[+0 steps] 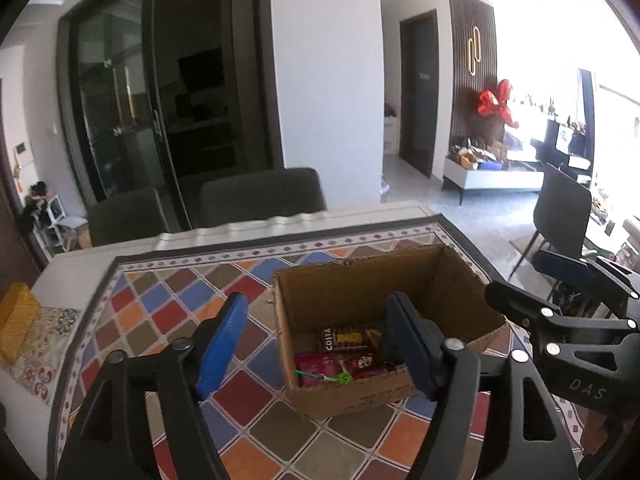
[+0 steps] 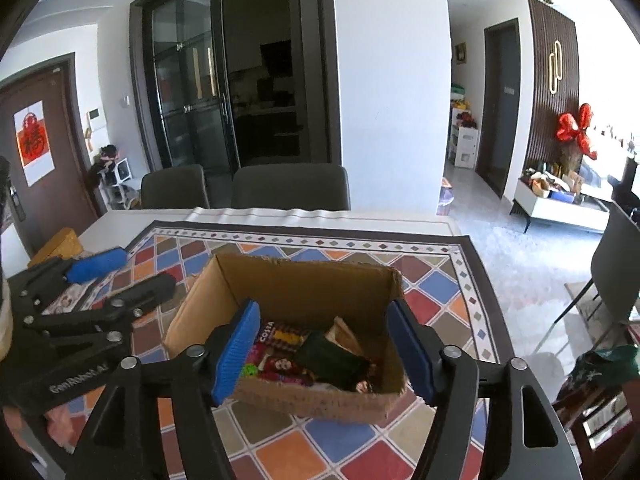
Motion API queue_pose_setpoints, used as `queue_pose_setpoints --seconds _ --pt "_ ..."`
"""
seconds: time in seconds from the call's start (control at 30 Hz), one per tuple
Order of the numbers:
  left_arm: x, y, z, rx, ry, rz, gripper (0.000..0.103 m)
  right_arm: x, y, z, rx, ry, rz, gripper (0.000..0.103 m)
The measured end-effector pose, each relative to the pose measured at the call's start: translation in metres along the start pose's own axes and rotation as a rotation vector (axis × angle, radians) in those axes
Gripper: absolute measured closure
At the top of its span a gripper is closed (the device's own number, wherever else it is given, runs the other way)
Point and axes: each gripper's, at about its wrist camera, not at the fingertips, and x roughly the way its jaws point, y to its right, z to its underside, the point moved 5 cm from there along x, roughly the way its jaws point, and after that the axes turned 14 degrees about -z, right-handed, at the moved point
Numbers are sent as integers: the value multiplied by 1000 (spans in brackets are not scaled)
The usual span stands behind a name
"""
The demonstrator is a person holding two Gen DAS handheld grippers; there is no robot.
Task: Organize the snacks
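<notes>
Sitting on the patterned tablecloth (image 2: 436, 280) near the table's right edge: one open cardboard box (image 2: 304, 280), long axis running roughly left to right along the far edge. Holding several snack packets, too jumbled to count; showing one Costa packet (image 1: 348, 338), one dark green packet (image 2: 328, 354), one red packet (image 1: 318, 368). Hovering released, nothing between the blue pads: left gripper (image 1: 316, 344) at the box's left wall, right gripper (image 2: 324, 348) above the box's near wall.
</notes>
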Motion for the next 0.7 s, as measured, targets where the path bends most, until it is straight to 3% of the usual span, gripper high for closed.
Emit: queue_pose_setpoints --seconds 0.3,0.7 --pt "-47 -11 28 -51 41 -37 7 -47 -19 27 -37 68 20 21" --pt "-100 -18 74 -51 114 -133 0 -89 -29 75 -22 109 39 13"
